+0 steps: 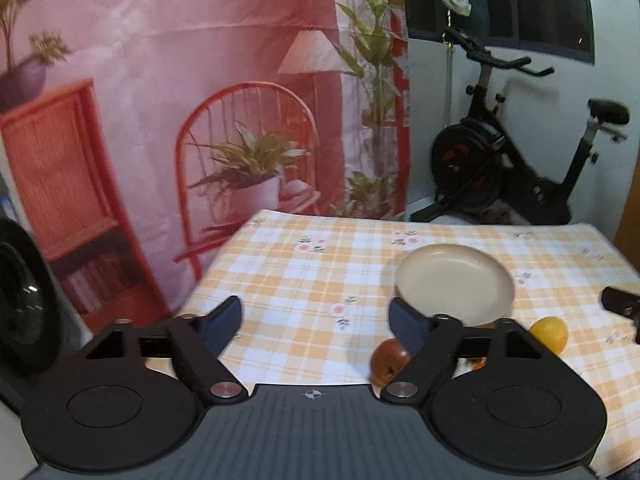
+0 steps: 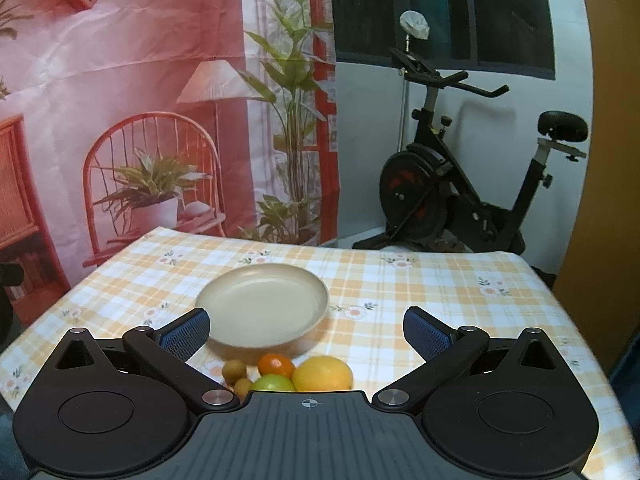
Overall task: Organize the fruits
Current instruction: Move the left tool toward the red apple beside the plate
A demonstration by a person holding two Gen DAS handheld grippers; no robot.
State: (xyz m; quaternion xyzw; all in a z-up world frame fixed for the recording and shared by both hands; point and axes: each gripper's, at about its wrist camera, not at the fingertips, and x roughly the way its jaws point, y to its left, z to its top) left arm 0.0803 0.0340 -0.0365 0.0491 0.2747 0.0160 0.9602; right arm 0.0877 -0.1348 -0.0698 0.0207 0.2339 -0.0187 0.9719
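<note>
Looking along the left gripper (image 1: 316, 320), jaws apart and empty over the tablecloth (image 1: 288, 280); red apple (image 1: 386, 362) sits beside its right finger near the front edge. Right gripper (image 2: 306, 330), jaws wide and empty, hangs above clustered fruits: yellow citrus (image 2: 322, 374), orange (image 2: 276, 364) before the plate (image 2: 264, 304). Risk: closing there may nudge neighbours off the front edge.

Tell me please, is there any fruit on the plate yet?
No, the plate is bare; the fruits sit on the cloth in front of it.
</note>
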